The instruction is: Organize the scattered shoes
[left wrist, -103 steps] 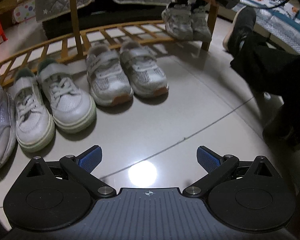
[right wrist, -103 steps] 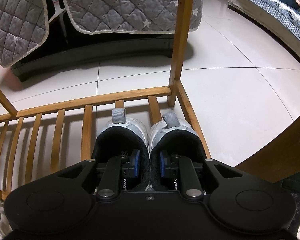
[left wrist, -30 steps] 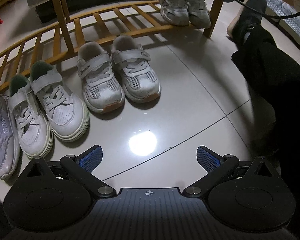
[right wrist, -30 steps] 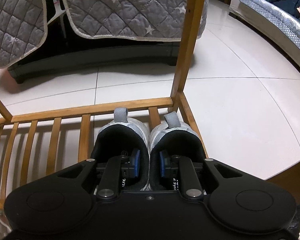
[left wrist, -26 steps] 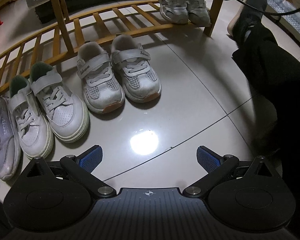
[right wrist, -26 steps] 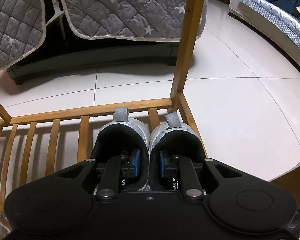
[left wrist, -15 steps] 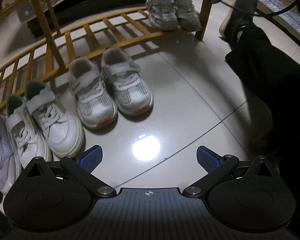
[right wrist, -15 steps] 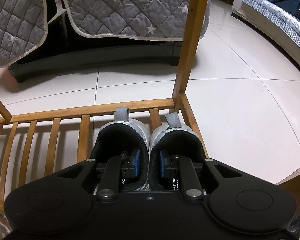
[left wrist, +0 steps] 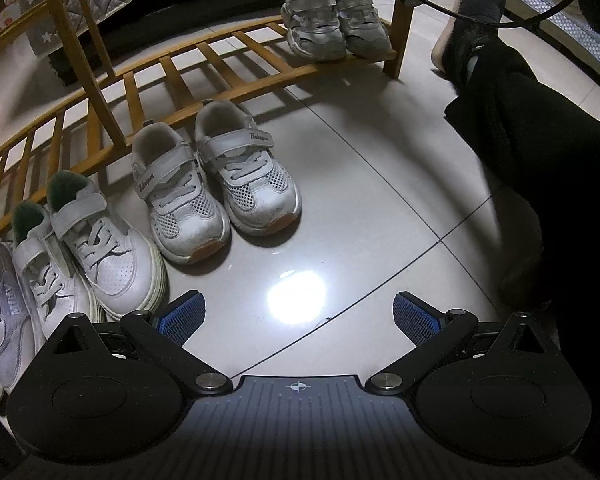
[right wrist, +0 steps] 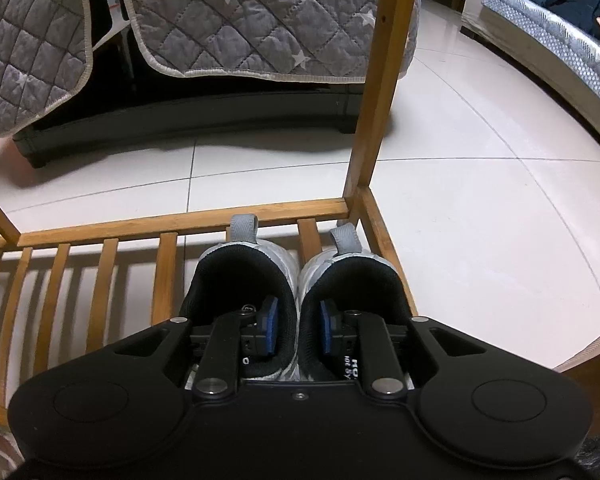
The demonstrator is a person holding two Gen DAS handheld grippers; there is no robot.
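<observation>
Grey shoes [right wrist: 300, 276], toes hidden behind right gripper [right wrist: 298, 326].

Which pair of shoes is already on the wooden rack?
The grey pair at the rack's right end, gripped by the right tongs. The other pairs, like the white mesh pair, stand on the floor.

Left claw [left wrist: 298, 312] spread wide, empty; right claw [right wrist: 298, 330] pinched nearly closed.

I am looking into a home: pale glossy floor tiles [right wrist: 480, 220], a low wooden shoe rack [left wrist: 228, 60] with children's sneakers [left wrist: 216, 184] lined up beside it, star-patterned quilted blankets [right wrist: 260, 16] hanging at the top, and a mattress [right wrist: 560, 48] at upper right.
</observation>
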